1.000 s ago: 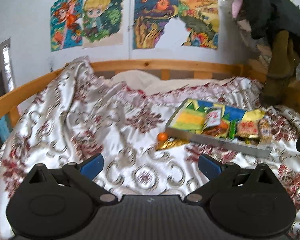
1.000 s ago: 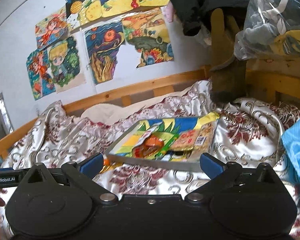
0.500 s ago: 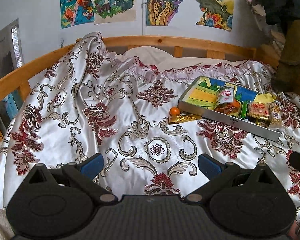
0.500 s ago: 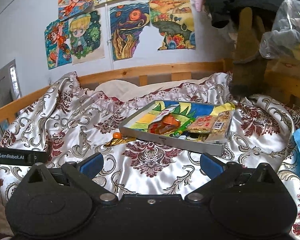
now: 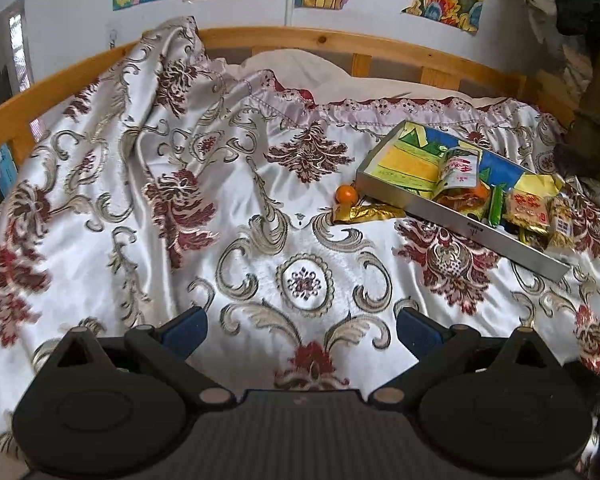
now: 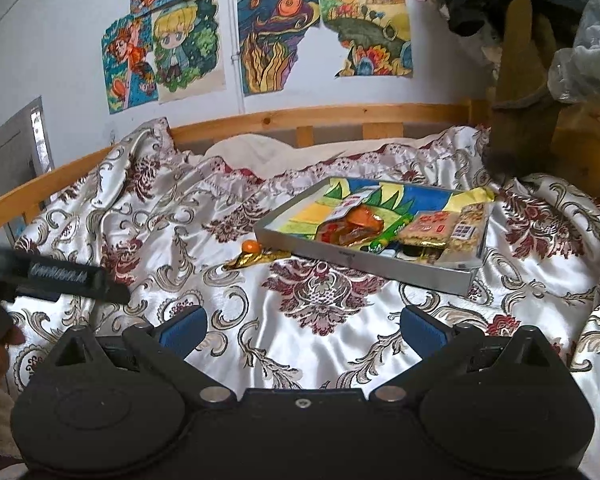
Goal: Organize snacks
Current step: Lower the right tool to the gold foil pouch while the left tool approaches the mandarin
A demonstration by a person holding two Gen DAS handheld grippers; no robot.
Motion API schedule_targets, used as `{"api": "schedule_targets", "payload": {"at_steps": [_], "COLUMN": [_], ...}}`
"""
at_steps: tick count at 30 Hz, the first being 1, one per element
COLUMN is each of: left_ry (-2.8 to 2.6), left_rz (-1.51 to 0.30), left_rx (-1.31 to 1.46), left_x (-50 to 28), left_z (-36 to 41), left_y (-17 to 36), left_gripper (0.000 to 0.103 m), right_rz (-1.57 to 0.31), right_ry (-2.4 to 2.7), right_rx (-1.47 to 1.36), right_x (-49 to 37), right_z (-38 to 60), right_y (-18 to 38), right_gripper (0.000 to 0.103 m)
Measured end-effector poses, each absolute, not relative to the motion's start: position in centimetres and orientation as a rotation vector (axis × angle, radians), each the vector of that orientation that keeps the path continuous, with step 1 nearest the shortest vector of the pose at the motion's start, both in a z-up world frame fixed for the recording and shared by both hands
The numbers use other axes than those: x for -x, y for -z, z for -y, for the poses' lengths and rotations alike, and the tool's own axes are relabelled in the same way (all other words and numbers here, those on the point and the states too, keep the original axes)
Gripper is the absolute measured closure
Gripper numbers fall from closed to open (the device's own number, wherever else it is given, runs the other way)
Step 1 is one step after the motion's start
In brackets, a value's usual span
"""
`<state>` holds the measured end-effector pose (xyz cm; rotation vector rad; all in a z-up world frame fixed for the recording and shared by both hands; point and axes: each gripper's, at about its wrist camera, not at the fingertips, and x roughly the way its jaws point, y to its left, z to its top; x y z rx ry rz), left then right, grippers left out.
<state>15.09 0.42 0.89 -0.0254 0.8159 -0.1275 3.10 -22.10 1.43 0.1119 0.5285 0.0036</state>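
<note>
Patterned bedspread (image 5: 160,184), wall drawings (image 6: 188,48)

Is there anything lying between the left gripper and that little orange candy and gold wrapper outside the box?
Nothing visible. Only bare bedspread lies between the open left gripper and the orange candy and gold wrapper, which sit against the box wall.

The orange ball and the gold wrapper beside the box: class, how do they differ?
The orange ball is round and plain orange; the gold wrapper is flat, crinkled and shiny. The ball lies farther back, the wrapper nearer the cameras. Both lie on the bedspread, outside the box.
</note>
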Motion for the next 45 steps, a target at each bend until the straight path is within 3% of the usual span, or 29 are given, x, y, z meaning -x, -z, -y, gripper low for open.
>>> {"api": "schedule_targets", "payload": {"at_steps": [18,34,40,45], "left_ry": [0.140,0.280,0.452,0.560], "left_rz": [-0.807,-0.691,-0.712,-0.716], "left_rx": [-0.024,0.079,-0.021,0.012], "left_x": [-22.9,-34.5,-38.3,-40.2], "left_z": [0.2,-1.0,0.0,0.6], "left_y": [0.0,4.5,7.5,8.9], "left_gripper": [0.000,0.000,0.001,0.011], "right_rz": [-0.606,-0.589,-0.597,-0.647], "right_ry": [-0.021,-0.174,-0.242,-0.229], "right_rx": [-0.097,-0.085,-0.014,-0.016], "right_x": [-6.5,-18.6,-23.3,-26.7], "right_z": [21.3,18.7,17.8,17.3], "right_y": [0.5,2.8,4.9,7.0], "right_gripper": [0.001,0.001,0.001,0.001]}}
